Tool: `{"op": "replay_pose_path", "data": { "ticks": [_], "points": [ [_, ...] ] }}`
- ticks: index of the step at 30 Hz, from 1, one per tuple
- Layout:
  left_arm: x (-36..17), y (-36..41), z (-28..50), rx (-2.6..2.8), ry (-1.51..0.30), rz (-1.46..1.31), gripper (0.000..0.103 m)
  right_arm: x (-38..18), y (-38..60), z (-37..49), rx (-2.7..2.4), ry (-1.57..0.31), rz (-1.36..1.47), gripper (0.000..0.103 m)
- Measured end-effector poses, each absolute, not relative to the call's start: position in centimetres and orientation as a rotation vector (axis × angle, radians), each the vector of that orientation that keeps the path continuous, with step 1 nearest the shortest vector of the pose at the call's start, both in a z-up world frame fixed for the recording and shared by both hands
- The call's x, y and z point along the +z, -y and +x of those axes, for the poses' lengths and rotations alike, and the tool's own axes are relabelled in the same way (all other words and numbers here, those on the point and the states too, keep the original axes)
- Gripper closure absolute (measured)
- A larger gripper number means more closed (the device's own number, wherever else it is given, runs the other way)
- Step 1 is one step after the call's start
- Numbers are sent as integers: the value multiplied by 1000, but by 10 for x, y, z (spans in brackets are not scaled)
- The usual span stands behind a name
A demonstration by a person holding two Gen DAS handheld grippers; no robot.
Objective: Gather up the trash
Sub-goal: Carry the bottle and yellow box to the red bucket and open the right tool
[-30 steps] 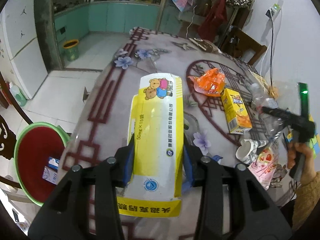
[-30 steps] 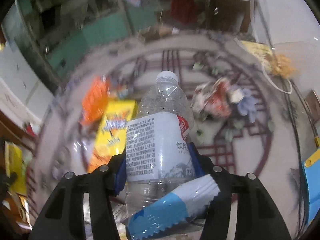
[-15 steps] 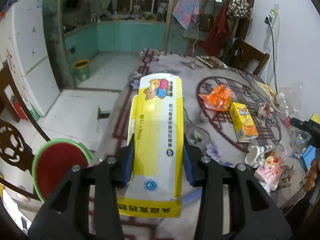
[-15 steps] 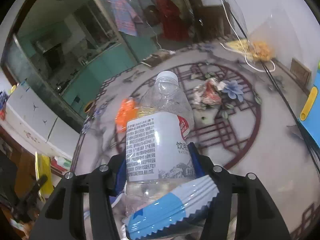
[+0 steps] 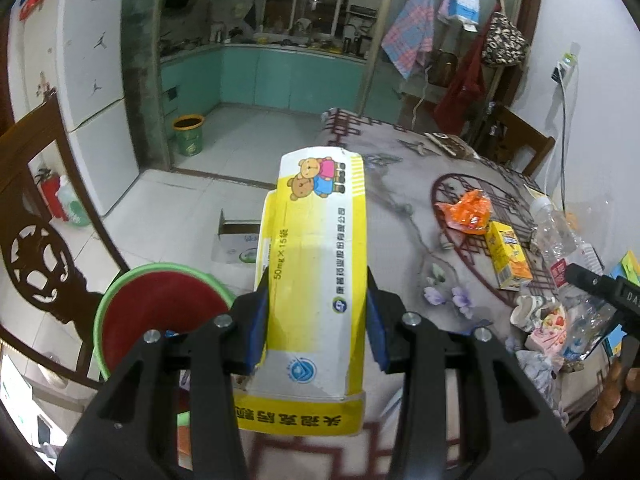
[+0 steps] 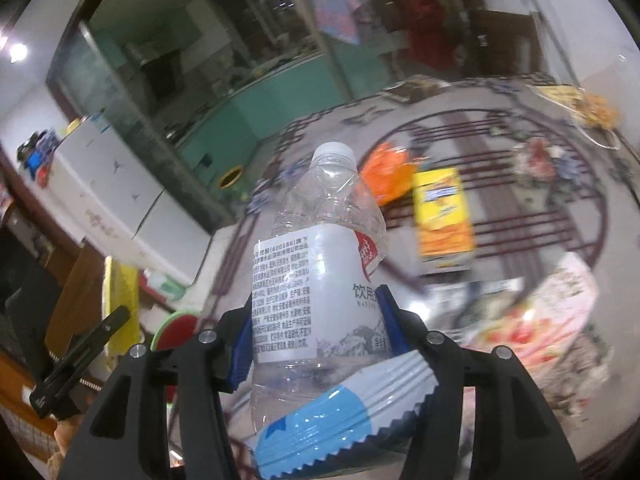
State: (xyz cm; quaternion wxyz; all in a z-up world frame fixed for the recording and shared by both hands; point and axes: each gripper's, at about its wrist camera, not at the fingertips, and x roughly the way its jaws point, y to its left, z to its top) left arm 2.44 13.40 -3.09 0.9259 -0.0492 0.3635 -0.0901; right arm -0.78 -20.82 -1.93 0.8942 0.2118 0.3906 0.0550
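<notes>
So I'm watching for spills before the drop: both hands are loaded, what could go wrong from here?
The blue-and-white wrapper is only wedged under the water bottle in the right hand-held gripper; it might slip out. The long yellow box in the left hand-held gripper sticks far out and could miss the red bin.

Home dining room: fridge (image 5: 80,80), teal kitchen cabinets (image 5: 256,80), patterned table (image 5: 400,168).

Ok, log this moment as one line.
left hand-held gripper: shut on yellow box | right hand-held gripper: shut on water bottle, blue-white wrapper | green bin: beside table
</notes>
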Motion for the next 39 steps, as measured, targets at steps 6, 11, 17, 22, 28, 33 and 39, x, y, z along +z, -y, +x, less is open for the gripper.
{"op": "replay_pose_path", "data": {
  "ticks": [6,11,17,22,28,33,39],
  "points": [
    [-36,-167,16,-151,-765,-117,63,-18,156,3,206,-827,402,49],
    [-39,-192,14,-117,-785,-148,63,-24,122,11,274,-838,371,49],
    [-41,-215,17,-81,-797,-178,63,-43,82,25,353,-901,361,49],
    [-50,-237,24,-34,-836,-221,63,-52,39,38,430,-930,332,49],
    [-58,-262,31,49,-853,-239,63,-66,-17,62,532,-991,338,49],
    [-61,-272,32,74,-858,-261,63,-77,-61,72,588,-1041,321,49],
    [-62,-278,32,89,-864,-277,63,-89,-90,79,608,-1082,287,49]
  ]
}}
